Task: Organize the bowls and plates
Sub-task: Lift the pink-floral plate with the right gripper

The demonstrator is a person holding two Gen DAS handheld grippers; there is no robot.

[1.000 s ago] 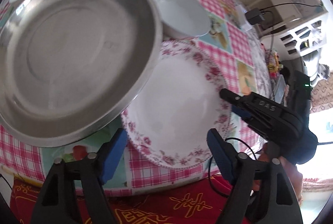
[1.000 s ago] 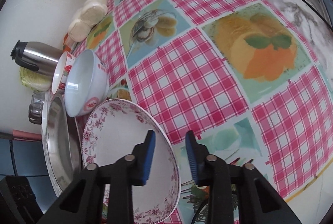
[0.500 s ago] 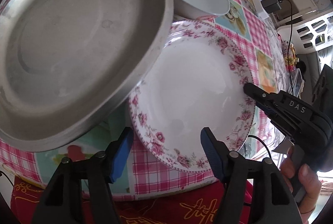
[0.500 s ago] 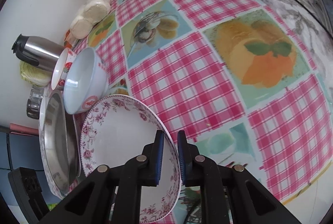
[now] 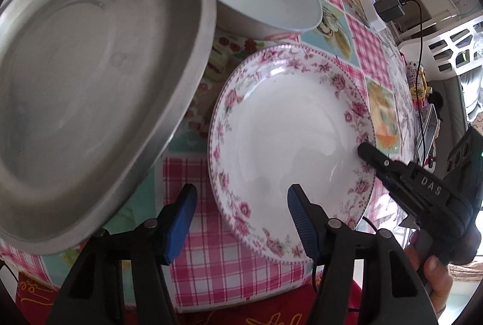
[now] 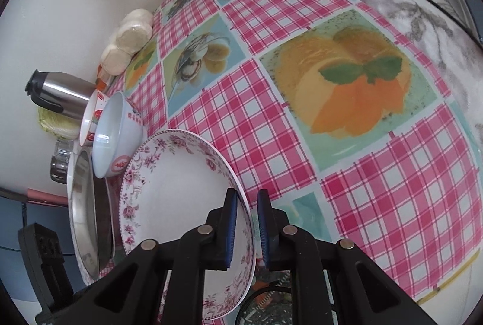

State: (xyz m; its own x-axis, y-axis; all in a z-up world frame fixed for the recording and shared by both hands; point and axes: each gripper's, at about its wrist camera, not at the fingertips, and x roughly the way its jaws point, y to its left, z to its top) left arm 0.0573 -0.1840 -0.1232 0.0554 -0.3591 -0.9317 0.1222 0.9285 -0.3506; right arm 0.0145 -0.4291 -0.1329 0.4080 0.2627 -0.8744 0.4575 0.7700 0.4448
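My right fingers point(image 6: 245, 230) have just closed on the floral plate's point(image 5: 289, 125) near rim; it lies on the table point(image 6: 302, 101) beside the steel pan point(image 5: 90, 77). My left fingers point(image 5: 241, 219) hang wide, empty. The plate looks ready to lift.

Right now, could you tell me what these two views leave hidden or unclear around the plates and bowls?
- Floral plate: in the right wrist view, the right gripper covers the rim where it is pinched.
- Steel plate: the left wrist view cuts off its left edge; what lies under it is hidden.
- Strawberry bowl: mostly behind the white bowl in the right wrist view.
- Left gripper: open, holding nothing.
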